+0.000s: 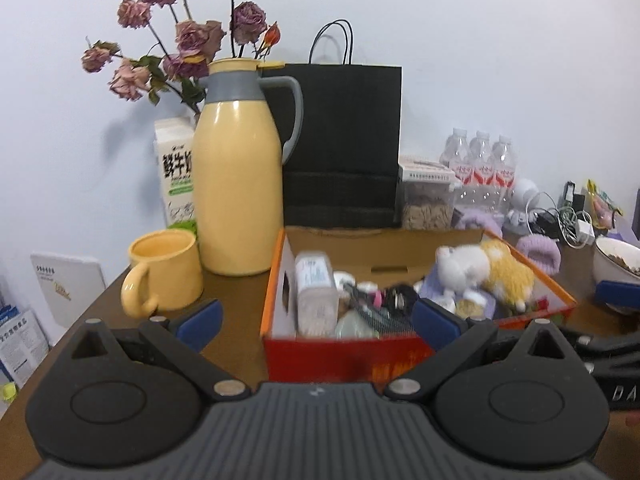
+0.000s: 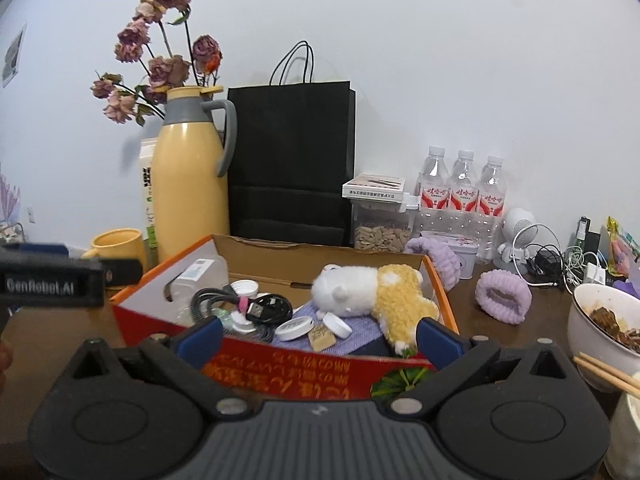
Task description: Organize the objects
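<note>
An open orange-red cardboard box sits on the brown table. It holds a white-and-yellow plush toy, a clear plastic container, a black cable, white caps and a purple cloth. My left gripper is open and empty, just before the box's near wall. My right gripper is open and empty at the box's near edge. The left gripper shows in the right wrist view.
A yellow thermos, yellow mug, milk carton and black paper bag stand behind the box. Right of it are purple wristbands, water bottles, a seed container, cables and a food bowl with chopsticks.
</note>
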`<move>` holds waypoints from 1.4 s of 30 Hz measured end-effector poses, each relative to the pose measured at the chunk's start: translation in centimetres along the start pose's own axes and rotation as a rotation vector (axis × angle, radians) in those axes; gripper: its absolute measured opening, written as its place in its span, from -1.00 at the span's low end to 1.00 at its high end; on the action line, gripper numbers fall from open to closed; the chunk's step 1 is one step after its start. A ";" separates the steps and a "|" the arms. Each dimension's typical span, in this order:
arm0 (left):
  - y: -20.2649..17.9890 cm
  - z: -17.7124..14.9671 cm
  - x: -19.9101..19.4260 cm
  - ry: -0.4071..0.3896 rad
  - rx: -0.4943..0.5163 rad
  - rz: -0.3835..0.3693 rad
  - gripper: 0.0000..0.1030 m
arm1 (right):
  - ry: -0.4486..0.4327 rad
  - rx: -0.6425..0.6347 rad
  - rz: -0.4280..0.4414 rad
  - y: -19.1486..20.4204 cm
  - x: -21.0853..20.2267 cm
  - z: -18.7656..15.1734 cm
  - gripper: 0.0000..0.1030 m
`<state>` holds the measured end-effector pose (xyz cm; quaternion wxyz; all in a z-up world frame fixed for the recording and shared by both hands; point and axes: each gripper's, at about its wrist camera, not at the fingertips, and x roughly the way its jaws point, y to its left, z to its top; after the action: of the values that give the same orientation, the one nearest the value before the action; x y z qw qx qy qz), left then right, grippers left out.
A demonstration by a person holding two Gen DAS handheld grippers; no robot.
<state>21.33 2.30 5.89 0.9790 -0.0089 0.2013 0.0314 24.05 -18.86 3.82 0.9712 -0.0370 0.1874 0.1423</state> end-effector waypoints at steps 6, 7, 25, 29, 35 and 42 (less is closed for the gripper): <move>0.3 -1.8 -3.5 0.022 -0.012 0.016 1.00 | 0.024 0.023 0.017 -0.1 -2.8 -1.3 1.00; 0.3 -2.1 -4.0 0.027 -0.011 0.018 1.00 | 0.029 0.027 0.020 -0.1 -3.2 -1.5 1.00; -0.3 -6.1 -8.5 0.110 0.000 0.031 1.00 | 0.120 0.069 0.028 -0.7 -7.1 -4.8 1.00; -0.6 -6.1 -8.5 0.115 0.000 0.030 1.00 | 0.123 0.075 0.027 -0.9 -7.4 -5.0 1.00; -0.7 -6.1 -8.5 0.116 0.001 0.029 1.00 | 0.123 0.075 0.028 -1.0 -7.5 -5.0 1.00; -0.7 -6.1 -8.4 0.120 -0.001 0.031 1.00 | 0.121 0.075 0.030 -0.9 -7.5 -5.0 1.00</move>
<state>11.30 0.95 3.60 0.9645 -0.0082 0.2598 0.0460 15.83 -22.34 1.99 0.9566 -0.0065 0.2515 0.1471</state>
